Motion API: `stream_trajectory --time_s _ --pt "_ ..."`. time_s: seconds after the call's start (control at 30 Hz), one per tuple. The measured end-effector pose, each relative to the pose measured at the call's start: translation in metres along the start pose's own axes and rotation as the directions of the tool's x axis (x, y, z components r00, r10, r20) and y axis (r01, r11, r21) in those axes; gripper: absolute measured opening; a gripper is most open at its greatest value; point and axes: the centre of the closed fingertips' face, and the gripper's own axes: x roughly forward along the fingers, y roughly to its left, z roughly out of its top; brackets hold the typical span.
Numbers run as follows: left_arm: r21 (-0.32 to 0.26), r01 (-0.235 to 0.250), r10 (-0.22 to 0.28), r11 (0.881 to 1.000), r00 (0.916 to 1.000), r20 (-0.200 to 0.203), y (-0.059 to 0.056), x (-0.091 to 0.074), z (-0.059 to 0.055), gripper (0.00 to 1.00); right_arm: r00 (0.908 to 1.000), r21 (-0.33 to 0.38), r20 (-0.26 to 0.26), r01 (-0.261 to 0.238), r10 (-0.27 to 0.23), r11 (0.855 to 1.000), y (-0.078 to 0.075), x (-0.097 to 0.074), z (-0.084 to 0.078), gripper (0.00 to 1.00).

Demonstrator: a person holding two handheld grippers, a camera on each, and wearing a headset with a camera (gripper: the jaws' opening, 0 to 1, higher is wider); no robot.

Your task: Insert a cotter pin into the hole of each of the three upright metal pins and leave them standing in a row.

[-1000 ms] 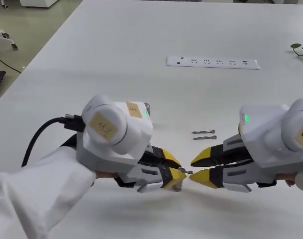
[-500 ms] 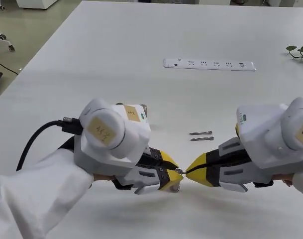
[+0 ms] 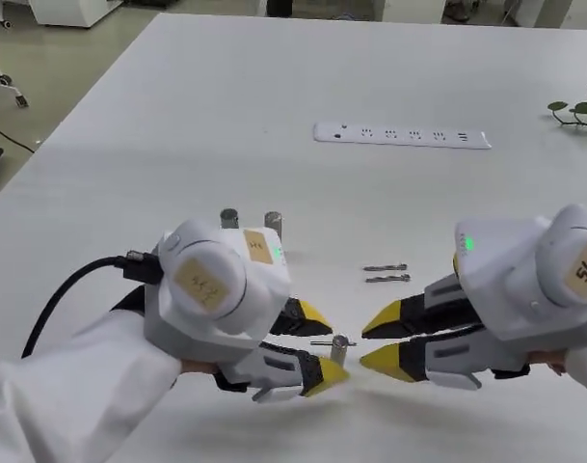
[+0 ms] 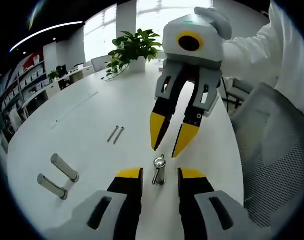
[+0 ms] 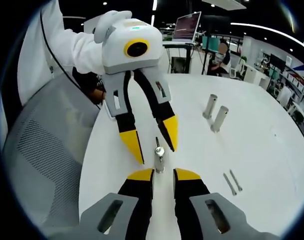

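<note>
- You work at a smooth white table (image 3: 177, 116) in a bright office. A white power strip (image 3: 401, 136) lies far across it, and a leafy plant (image 3: 577, 108) sits at the edge.
- Three short steel cylinders stand upright. Two bare metal pins (image 3: 229, 218) stand side by side behind your left gripper (image 3: 337, 347).
- The third metal pin (image 3: 338, 351) stands untouched between that gripper's parted yellow-tipped jaws, with a thin cotter pin (image 3: 322, 341) through its top.
- Your right gripper (image 3: 364, 345) faces it, jaws apart and empty.
- Two loose cotter pins (image 3: 386, 268) lie near the right gripper.

An open-plan office or lab is suggested by a long white table (image 3: 177, 116), power strip (image 3: 401, 135), potted plant (image 4: 134, 47), mesh chair (image 5: 42, 140), shelving (image 4: 27, 75) and monitor (image 5: 186, 26).
</note>
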Motion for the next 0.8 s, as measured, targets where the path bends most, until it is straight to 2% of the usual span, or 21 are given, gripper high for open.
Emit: stream_trajectory --time_s 0.1,0.13,0.27,0.33,0.37,0.43,0.53,0.67,0.73,0.77,0.8 --pt "-0.006 -0.025 0.025 1.000 0.9994 0.026 0.001 -0.004 0.000 0.33 1.0000 0.009 0.000 0.007 -0.007 1.000 0.001 -0.001 -0.001 0.12" --pt "-0.019 -0.052 0.053 0.998 0.9976 0.044 0.004 -0.006 0.002 0.36 0.9999 0.013 0.002 0.013 -0.013 1.000 0.001 -0.002 0.000 0.13" --pt "-0.059 -0.080 0.084 0.995 0.9940 0.069 0.004 -0.013 -0.003 0.49 0.9990 0.014 0.002 0.045 -0.045 0.999 -0.003 -0.002 0.000 0.23" --pt "-0.115 -0.084 0.094 0.990 0.9919 0.086 0.003 -0.016 -0.005 0.57 0.9990 0.022 0.008 0.044 -0.044 0.999 -0.003 -0.002 0.002 0.22" --pt "-0.171 -0.089 0.106 0.981 0.9896 0.097 0.004 -0.018 -0.006 0.61 0.9990 0.037 0.018 0.039 -0.040 0.999 -0.001 -0.002 0.003 0.22" --pt "-0.213 -0.109 0.140 0.971 0.9813 0.133 0.006 -0.020 -0.003 0.68 0.9989 0.047 0.025 0.037 -0.038 0.998 -0.001 -0.001 0.003 0.23" --pt "-0.227 -0.124 0.159 0.966 0.9768 0.143 0.005 -0.023 -0.003 0.78 0.9993 0.058 0.025 0.028 -0.029 0.998 0.001 0.001 0.003 0.23" --pt "-0.276 -0.108 0.160 0.955 0.9719 0.173 0.000 -0.026 -0.002 0.91 0.9994 0.062 0.020 0.027 -0.028 0.998 0.000 0.004 0.004 0.26" --pt "-0.263 -0.108 0.159 0.959 0.9708 0.180 -0.004 -0.028 -0.001 0.99 0.9995 0.063 0.023 0.022 -0.023 0.998 0.001 0.005 0.006 0.27" --pt "-0.240 -0.098 0.146 0.966 0.9702 0.193 -0.010 -0.031 0.003 0.99 0.9995 0.064 0.025 0.017 -0.018 0.998 0.002 0.006 0.006 0.27" --pt "-0.235 -0.098 0.146 0.967 0.9699 0.195 -0.012 -0.033 0.004 0.99 0.9996 0.062 0.024 0.013 -0.015 0.998 0.003 0.007 0.006 0.28"
